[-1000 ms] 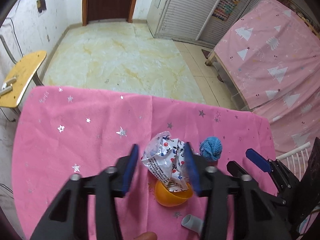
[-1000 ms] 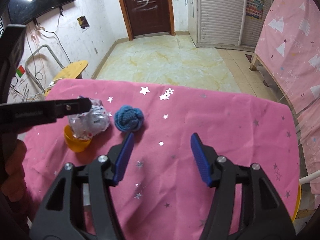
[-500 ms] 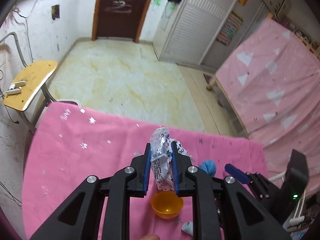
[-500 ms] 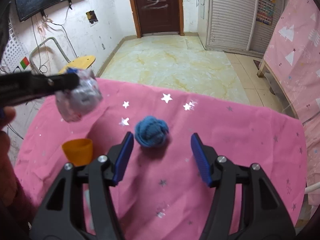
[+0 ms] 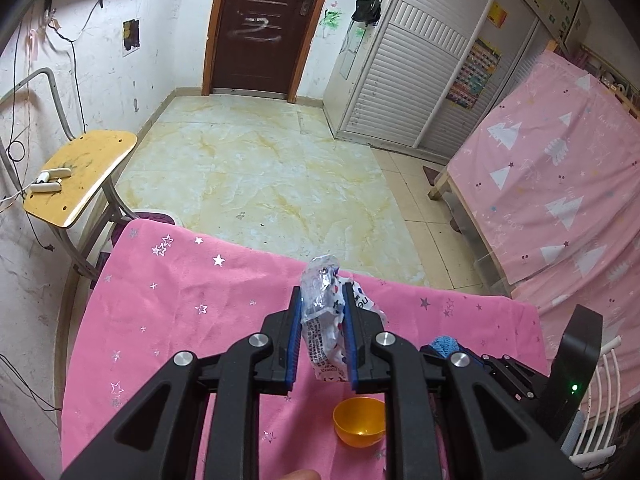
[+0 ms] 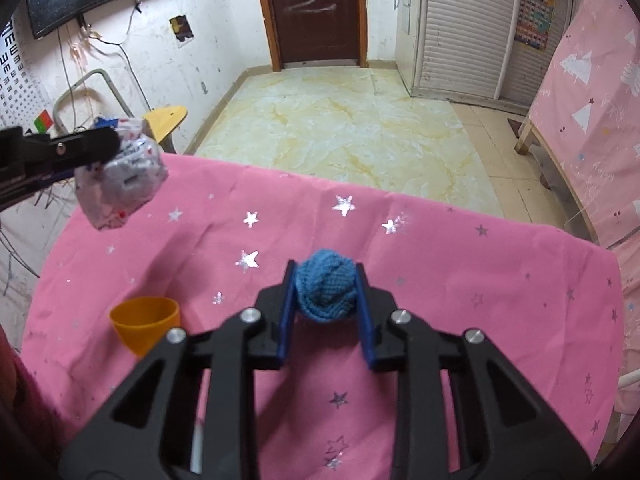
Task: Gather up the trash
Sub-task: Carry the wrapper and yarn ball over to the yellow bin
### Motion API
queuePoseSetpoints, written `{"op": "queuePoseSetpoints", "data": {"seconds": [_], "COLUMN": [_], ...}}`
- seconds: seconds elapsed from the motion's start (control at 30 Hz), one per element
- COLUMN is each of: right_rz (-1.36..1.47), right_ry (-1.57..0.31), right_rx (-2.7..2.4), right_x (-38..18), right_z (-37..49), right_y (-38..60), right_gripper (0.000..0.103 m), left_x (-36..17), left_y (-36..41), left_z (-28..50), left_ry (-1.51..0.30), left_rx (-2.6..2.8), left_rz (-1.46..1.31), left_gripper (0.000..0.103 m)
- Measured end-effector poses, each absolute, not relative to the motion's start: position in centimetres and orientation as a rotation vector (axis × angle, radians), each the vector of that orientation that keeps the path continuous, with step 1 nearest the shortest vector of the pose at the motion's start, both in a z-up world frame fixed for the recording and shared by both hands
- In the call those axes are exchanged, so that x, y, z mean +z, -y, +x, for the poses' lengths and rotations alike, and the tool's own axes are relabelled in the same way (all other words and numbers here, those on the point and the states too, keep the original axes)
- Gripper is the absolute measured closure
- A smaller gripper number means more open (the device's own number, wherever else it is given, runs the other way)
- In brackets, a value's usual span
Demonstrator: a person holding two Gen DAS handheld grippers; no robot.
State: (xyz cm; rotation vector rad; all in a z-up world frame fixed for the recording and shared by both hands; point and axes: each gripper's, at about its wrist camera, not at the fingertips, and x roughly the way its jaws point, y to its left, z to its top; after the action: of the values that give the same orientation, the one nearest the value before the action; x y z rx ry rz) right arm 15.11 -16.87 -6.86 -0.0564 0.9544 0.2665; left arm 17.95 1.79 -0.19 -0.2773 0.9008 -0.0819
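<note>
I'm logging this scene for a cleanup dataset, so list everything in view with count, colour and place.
crumpled plastic snack wrapper: one, silver-white with red and blue print, held above the cloth.
knitted yarn ball: one, blue, mid-cloth.
small plastic cup: one, orange, upright on the cloth's near left.
star-printed tablecloth: one, pink, covering the table.
wooden chair: one, yellow seat, by the left wall.
door: one, dark brown, far wall.
slatted wardrobe: one, white, right of the door.
bed sheet with tree print: one, pink, right.
left gripper: black with blue jaws, shut on the wrapper.
right gripper: jaws just closed on the ball.
</note>
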Motion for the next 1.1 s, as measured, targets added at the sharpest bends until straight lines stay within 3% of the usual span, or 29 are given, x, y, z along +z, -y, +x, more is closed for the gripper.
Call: {"op": "queuePoseSetpoints", "data": {"seconds": [0.57,1.1], "right_rz": [0.005,0.144], "right_ry": [-0.862,-0.786], "right_rx": [0.233,0.129], "right_x": [-3.3,-2.0], "right_z": [10.7,5.7], "right_y": [21.1,30.3], "right_gripper": [0.078,0.078], "left_x": [3.4,5.4], "left_y": [0.8,10.0], "left_z": [13.9,9.8], "left_ry": [-0.841,-0.830], "left_rx": [-0.101,-0.196], "left_rz": [-0.220,-0.097], "left_gripper": [0.093,0.092]}}
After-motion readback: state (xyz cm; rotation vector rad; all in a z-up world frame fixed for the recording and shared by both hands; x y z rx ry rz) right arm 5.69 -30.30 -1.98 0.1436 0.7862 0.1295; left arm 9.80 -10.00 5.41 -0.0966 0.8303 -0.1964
